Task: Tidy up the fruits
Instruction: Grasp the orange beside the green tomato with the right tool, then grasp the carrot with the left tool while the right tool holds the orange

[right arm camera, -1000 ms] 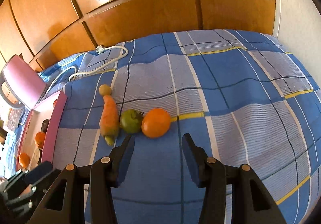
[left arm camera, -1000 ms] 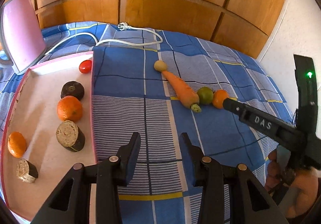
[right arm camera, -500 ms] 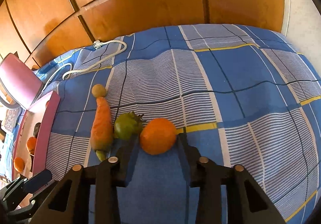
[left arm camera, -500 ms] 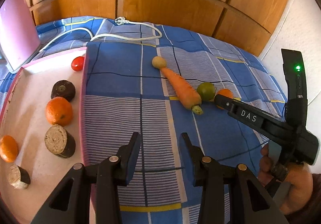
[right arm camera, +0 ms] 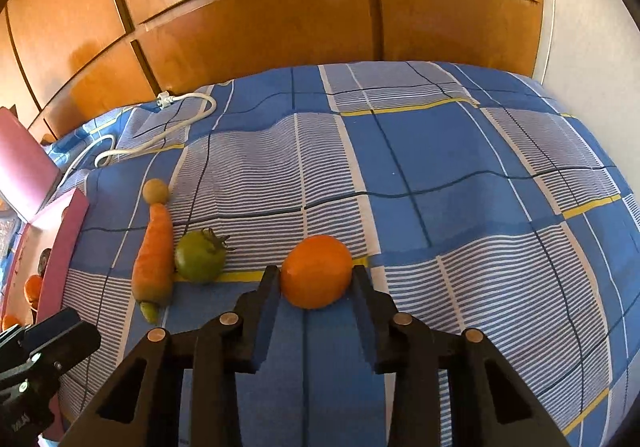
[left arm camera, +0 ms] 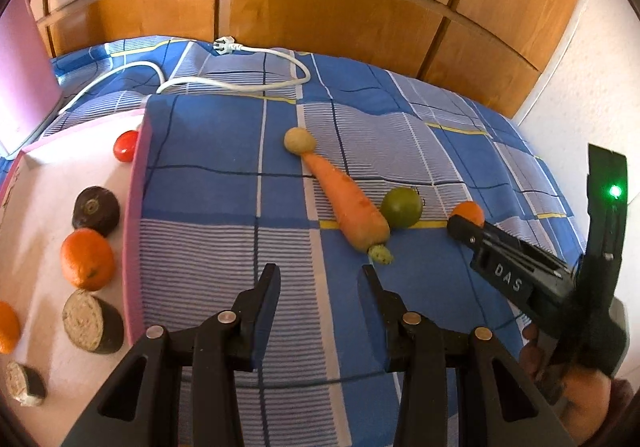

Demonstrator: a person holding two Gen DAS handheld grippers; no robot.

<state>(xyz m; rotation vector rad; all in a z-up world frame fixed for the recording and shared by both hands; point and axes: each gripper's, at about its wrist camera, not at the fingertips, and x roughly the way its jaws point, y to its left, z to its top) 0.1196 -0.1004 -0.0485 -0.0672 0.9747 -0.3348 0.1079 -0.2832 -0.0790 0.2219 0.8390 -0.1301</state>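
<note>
An orange sits between the fingertips of my right gripper, whose jaws are closed against its sides; it also shows in the left wrist view. A green tomato, a carrot and a small potato lie in a row to its left on the blue checked bedspread. My left gripper is open and empty, hovering above the bedspread in front of the carrot. A pink tray on the left holds two oranges, a red tomato and dark round pieces.
A white power cable lies on the bedspread at the back. Wooden wardrobe doors stand behind the bed. A pink upright panel stands at the far left. A white wall runs along the right.
My right gripper moved forward around the orange and its jaws closed on it. The orange now sits apart from the green tomato. My left gripper drifted slightly, still open.
</note>
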